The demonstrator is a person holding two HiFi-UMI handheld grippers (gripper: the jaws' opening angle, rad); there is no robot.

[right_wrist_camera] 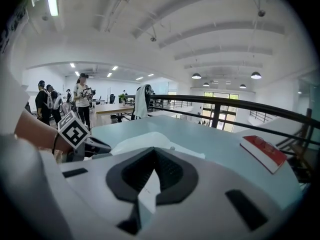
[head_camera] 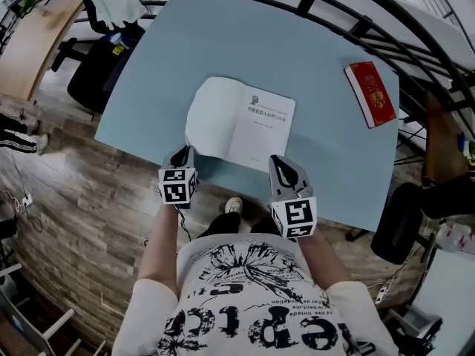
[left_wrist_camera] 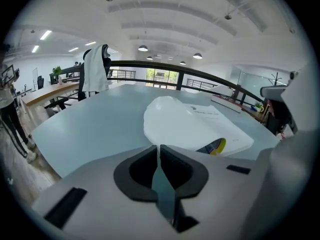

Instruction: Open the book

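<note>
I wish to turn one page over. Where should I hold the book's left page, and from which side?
The left page bulges up off the table, so probably grip its outer edge, coming from the left with the left gripper; a jaw could slip under.

Left gripper (left_wrist_camera: pixel 159 151): jaws together, only a thin slit, nothing between them.
Book (left_wrist_camera: pixel 192 124): lies open just beyond the jaws, white pages up.
Table (left_wrist_camera: pixel 95 121): pale blue, bears the book.
White garment (left_wrist_camera: pixel 96 69): hangs over a chair beyond the table's far left edge.
</note>
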